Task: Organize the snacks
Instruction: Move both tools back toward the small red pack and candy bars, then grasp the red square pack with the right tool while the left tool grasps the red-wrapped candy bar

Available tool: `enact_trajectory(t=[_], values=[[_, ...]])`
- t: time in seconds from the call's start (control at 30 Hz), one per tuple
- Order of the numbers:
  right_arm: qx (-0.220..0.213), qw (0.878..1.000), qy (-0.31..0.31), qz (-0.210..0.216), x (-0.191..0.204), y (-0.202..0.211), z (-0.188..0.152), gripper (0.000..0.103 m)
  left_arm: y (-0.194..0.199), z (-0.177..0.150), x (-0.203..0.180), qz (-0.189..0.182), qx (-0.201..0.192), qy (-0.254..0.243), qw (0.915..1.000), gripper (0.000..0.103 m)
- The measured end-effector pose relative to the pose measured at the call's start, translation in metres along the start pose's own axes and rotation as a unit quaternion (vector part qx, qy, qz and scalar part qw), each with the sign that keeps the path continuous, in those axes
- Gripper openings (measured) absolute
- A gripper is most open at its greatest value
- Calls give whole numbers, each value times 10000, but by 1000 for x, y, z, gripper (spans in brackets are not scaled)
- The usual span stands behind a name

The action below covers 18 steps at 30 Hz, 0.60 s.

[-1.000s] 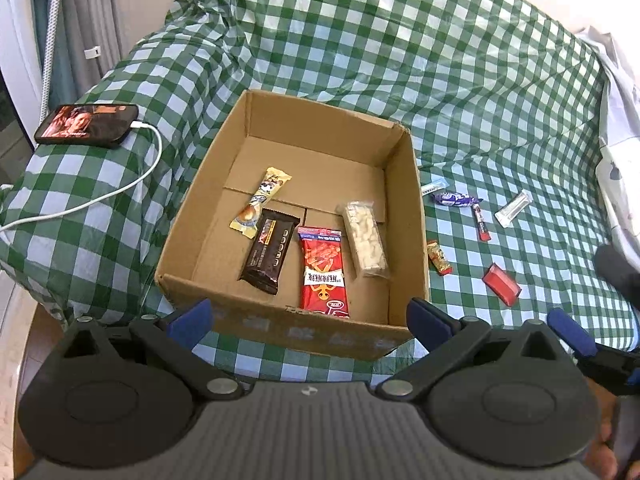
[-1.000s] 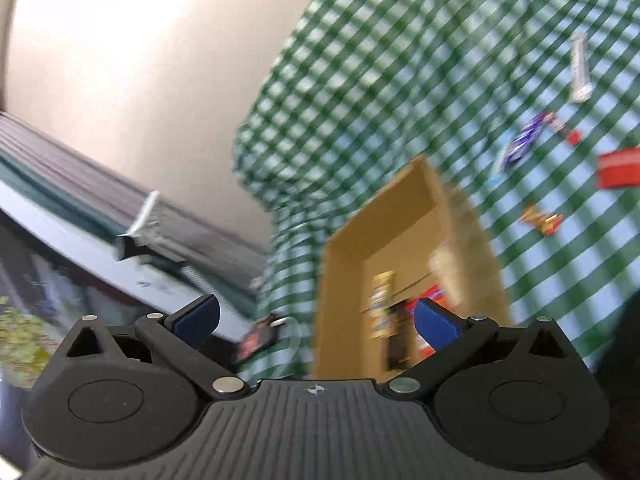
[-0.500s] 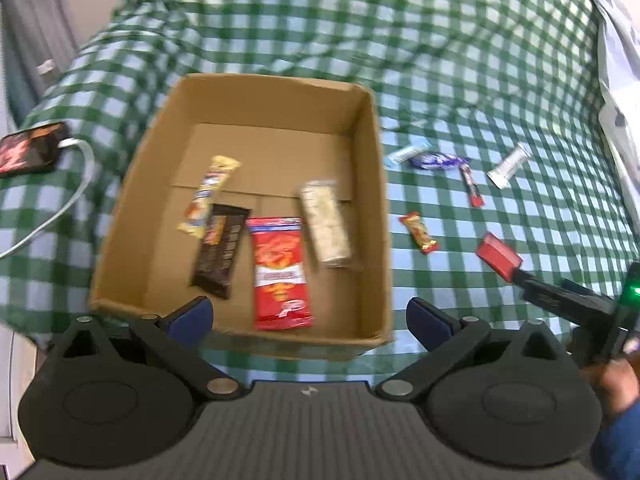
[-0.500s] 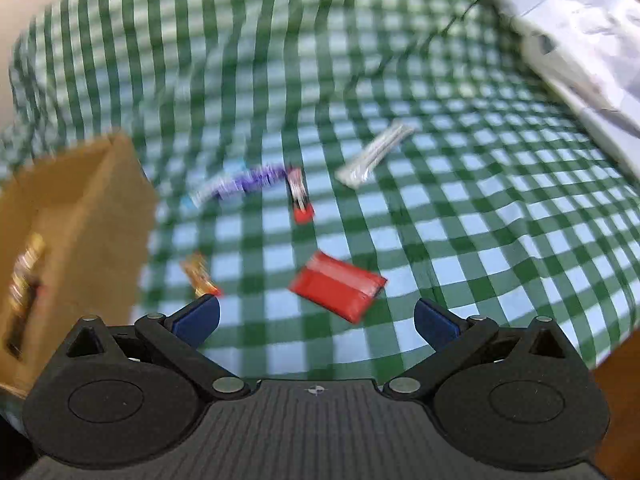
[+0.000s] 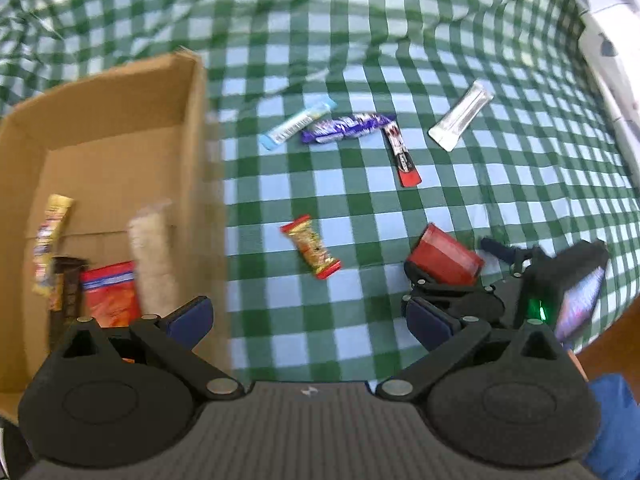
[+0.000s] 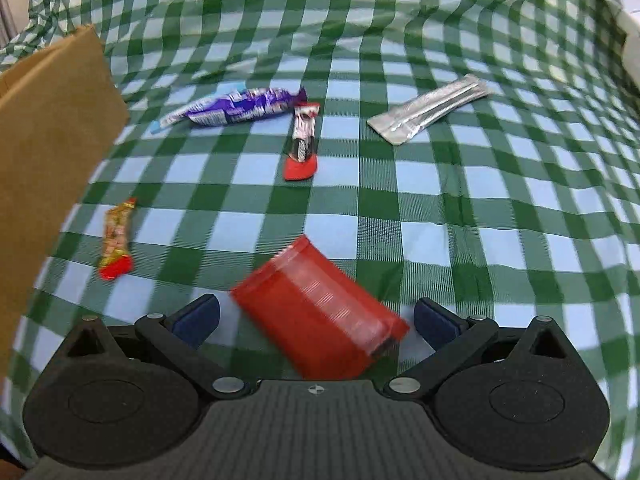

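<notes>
A cardboard box (image 5: 120, 120) sits on the left of the green checked cloth, also at the left edge of the right wrist view (image 6: 44, 128), and holds several snacks. Loose snacks lie to its right. A red packet (image 6: 320, 316) lies between my open right gripper's (image 6: 316, 320) fingers; it also shows in the left wrist view (image 5: 444, 256). A small red-gold candy (image 5: 312, 252), a purple bar (image 5: 344, 128), a light blue stick (image 5: 296, 122), a red-black stick (image 5: 402, 156) and a silver pouch (image 5: 460, 116) lie apart. My left gripper (image 5: 308, 320) is open and empty.
The checked cloth (image 6: 480, 208) covers a soft, uneven surface. White fabric (image 5: 608, 40) lies at the far right. The right gripper's body (image 5: 520, 280) shows in the left wrist view beside the red packet.
My right gripper swung from facing the box and wall down to the loose snacks and closed in around the red packet. My left gripper shifted right, past the box.
</notes>
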State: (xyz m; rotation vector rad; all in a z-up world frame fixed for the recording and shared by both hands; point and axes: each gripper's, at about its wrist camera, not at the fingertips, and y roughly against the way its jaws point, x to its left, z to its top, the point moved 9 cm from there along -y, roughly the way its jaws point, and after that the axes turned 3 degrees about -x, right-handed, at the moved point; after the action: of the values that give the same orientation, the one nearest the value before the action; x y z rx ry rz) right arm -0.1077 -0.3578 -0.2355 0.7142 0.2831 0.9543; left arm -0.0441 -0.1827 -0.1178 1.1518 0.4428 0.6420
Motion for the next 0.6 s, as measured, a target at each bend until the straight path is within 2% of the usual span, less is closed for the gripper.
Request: enact_trajectory(t=[0.1, 0.23, 0.33, 0.4, 0.6], values=[[-336, 9989, 311, -25, -9, -4, 7, 102, -32, 5, -7, 32, 208, 221, 9995, 103], [-576, 9942, -577, -703, -63, 0, 5, 102, -71, 10, -19, 11, 409, 519, 9978, 103], [-628, 9942, -622, -609, -74, 6, -3, 102, -96, 17, -21, 261, 407, 515, 9975, 103], [-703, 9943, -582, -554, -74, 9, -8, 103, -111, 17, -18, 401, 539, 552, 9962, 103], [-755, 9938, -563, -590, -76, 9, -11, 103, -152, 11, -1, 571, 761, 472, 9943, 103]])
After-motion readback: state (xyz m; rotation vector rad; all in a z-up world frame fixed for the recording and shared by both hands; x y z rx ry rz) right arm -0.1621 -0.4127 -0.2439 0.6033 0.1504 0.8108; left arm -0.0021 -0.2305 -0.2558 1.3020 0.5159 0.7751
